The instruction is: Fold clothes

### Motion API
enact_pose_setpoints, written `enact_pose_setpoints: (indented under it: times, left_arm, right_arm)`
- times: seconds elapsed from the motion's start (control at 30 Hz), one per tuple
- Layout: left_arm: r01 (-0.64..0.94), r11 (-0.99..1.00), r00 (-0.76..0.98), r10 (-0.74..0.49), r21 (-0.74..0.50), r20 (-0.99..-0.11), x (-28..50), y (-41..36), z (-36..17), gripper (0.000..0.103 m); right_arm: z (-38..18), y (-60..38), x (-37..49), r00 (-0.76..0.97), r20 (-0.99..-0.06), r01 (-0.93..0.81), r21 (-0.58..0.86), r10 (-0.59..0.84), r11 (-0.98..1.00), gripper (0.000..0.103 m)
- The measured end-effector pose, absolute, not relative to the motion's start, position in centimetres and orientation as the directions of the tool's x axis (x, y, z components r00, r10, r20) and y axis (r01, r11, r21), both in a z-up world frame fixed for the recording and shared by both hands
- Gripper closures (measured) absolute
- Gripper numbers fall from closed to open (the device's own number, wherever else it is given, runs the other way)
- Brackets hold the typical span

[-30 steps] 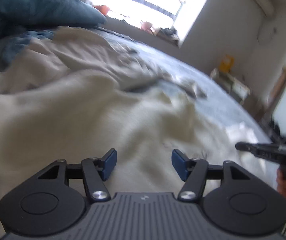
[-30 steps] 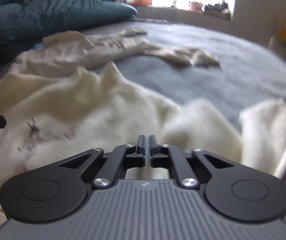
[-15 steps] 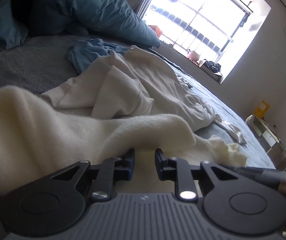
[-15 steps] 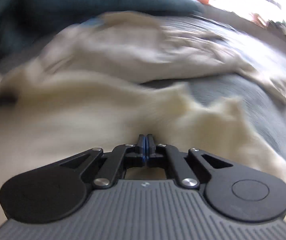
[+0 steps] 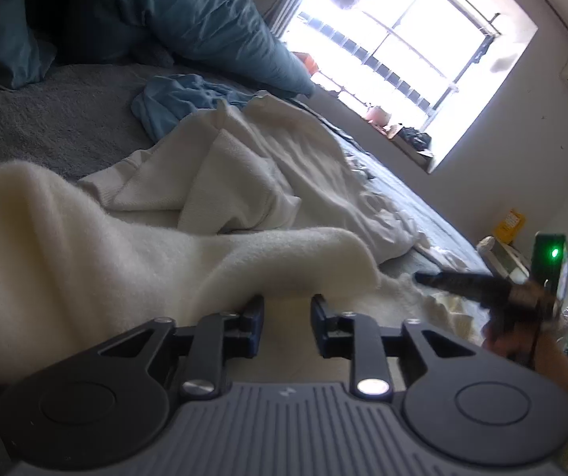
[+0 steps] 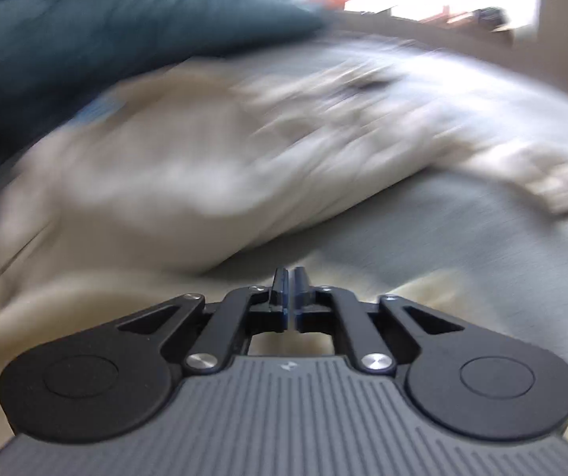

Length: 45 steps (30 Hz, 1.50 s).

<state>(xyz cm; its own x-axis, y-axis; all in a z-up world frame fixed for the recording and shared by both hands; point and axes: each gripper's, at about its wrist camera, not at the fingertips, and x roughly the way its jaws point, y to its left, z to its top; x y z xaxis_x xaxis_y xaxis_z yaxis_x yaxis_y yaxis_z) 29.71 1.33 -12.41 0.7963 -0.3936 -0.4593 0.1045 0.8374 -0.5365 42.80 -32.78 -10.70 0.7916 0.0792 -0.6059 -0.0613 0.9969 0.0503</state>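
1. The left gripper (image 5: 283, 307) sits lowest in its own view, its two dark fingers set a narrow gap apart with cream cloth showing between and under them; whether they pinch that cloth cannot be told.
2. That cloth is a thick cream fleece garment (image 5: 85, 254), lying in a heavy fold across the grey bed cover (image 5: 57, 119) and running from the left edge towards the lower right.
3. Just beyond the fleece lies a white knitted garment (image 5: 228, 174), crumpled, with a ribbed hem turned up at its near edge.
4. Past it, a blue garment (image 5: 180, 99) is bunched on the cover, touching the white one's far edge.
5. A teal duvet (image 5: 172, 20) is heaped at the head of the bed, and behind it a barred window (image 5: 403, 51) glares bright.
6. At the right of this view the right gripper (image 5: 422, 279) reaches in, blurred, over the cream fleece, held by a hand (image 5: 522, 349).
7. In the right wrist view, heavily smeared, the right gripper (image 6: 288, 277) has its fingers pressed almost together; cream fabric (image 6: 85, 297) lies beneath them, but whether any is caught cannot be told.
8. Farther off there, the pale garments (image 6: 224, 158) spread across the grey cover, with the teal duvet (image 6: 125, 20) behind.
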Motion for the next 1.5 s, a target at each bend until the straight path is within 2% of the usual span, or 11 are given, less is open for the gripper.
enact_pose_setpoints:
  times: [0.1, 0.23, 0.37, 0.53, 0.6, 0.73, 0.83, 0.97, 1.07, 1.2, 1.5]
  left_arm:
    - [0.155, 0.839, 0.810, -0.410, -0.521, -0.419, 28.7, 0.4, -11.3, 0.045]
    - [0.215, 0.872, 0.827, -0.402, -0.440, -0.393, 27.5, -1.5, -10.4, 0.041]
    - [0.195, 0.895, 0.822, -0.372, -0.401, -0.431, 27.6, -2.5, -11.0, 0.042]
    - [0.163, 0.902, 0.816, -0.351, -0.399, -0.459, 28.2, -2.2, -11.7, 0.044]
    - [0.151, 0.905, 0.814, -0.342, -0.398, -0.470, 28.4, -2.1, -12.0, 0.044]
    - [0.143, 0.906, 0.812, -0.337, -0.398, -0.477, 28.5, -2.0, -12.2, 0.043]
    - [0.143, 0.909, 0.812, -0.333, -0.391, -0.479, 28.4, -2.2, -12.2, 0.043]
    - [0.144, 0.905, 0.812, -0.339, -0.400, -0.475, 28.4, -2.0, -12.3, 0.043]
    - [0.146, 0.899, 0.814, -0.346, -0.412, -0.467, 28.3, -1.9, -12.2, 0.042]
    - [0.154, 0.899, 0.817, -0.349, -0.410, -0.459, 27.6, -2.1, -11.5, 0.041]
    - [0.249, 0.895, 0.774, -0.413, -0.369, -0.479, 19.1, -3.6, -7.4, 0.038]
  right_arm:
    - [-7.5, -37.4, 39.7, 0.786, -0.601, -0.048, 0.177, 0.147, 0.983, 0.098]
    - [-6.3, -40.4, 34.4, 0.708, -0.658, -0.169, 0.193, 0.255, 0.967, 0.097]
    - [-10.6, -39.2, 34.5, 0.587, -0.762, -0.305, 0.105, 0.274, 0.947, 0.100]
    - [-11.6, -44.7, 38.0, 0.734, -0.675, -0.038, 0.080, 0.082, 0.996, 0.103]
    - [-10.7, -46.9, 37.7, 0.763, -0.647, 0.085, 0.068, -0.021, 0.994, 0.097]
    - [-7.8, -49.6, 33.2, 0.792, -0.605, 0.035, 0.185, 0.085, 0.982, 0.097]
    - [-7.5, -49.4, 29.5, 0.698, -0.675, -0.112, 0.226, 0.238, 0.968, 0.095]
    - [-10.2, -50.7, 27.6, 0.624, -0.780, -0.022, 0.034, 0.040, 0.999, 0.095]
    - [-8.9, -56.1, 25.8, 0.726, -0.688, 0.192, 0.182, -0.015, 0.964, 0.099]
    - [-6.4, -60.7, 20.0, 0.801, -0.590, 0.349, 0.325, -0.100, 0.879, 0.090]
    - [-5.0, -57.6, 11.1, 0.753, -0.658, 0.317, 0.377, 0.010, 0.870, 0.081]
